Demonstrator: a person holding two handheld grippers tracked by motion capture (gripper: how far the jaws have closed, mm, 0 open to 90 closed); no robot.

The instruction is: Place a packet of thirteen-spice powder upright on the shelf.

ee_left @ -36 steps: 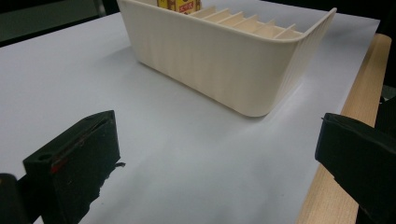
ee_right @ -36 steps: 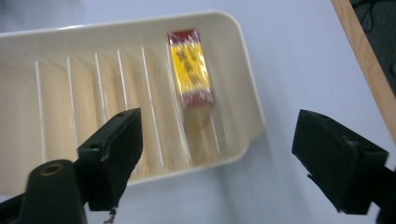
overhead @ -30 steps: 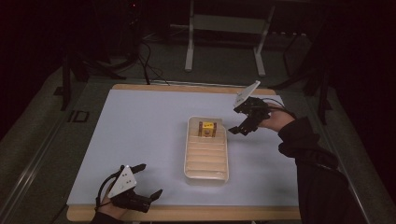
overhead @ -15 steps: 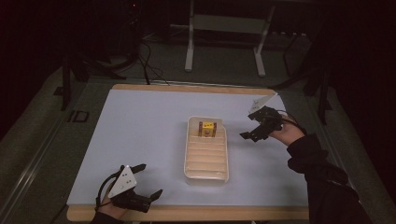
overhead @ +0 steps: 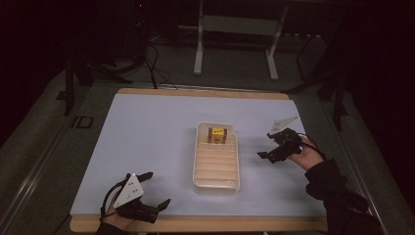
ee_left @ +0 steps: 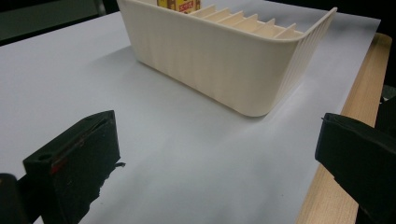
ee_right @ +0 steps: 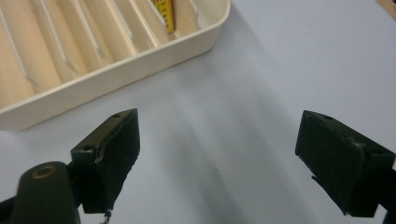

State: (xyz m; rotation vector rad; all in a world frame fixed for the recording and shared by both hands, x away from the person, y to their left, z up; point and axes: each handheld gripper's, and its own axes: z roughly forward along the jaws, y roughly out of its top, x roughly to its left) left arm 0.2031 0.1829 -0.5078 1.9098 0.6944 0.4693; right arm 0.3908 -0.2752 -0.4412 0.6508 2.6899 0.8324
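A cream slotted tray [overhead: 217, 180] lies mid-table on the pale blue mat, and its wall also fills the top of the left gripper view as the tray [ee_left: 224, 60]. A small yellow and brown box [overhead: 217, 135] stands in the tray's far slot; its edge shows as the box [ee_right: 166, 14]. My right gripper [overhead: 266, 149] hovers just right of the tray, open and holding nothing. My left gripper [overhead: 154, 190] rests at the near left edge of the table, open and holding nothing. Its jaws stand wide apart in the left gripper view.
The wooden table edge [ee_left: 355, 102] runs along the mat's near side. Beyond the table's far side stand a metal frame's legs [overhead: 198, 49] and cables on a dark floor. A person's dark sleeve [overhead: 337, 196] comes in at the bottom right.
My right gripper has drawn back from over the tray's far end, moving right and toward the person and dropping lower. The left gripper has stayed put.
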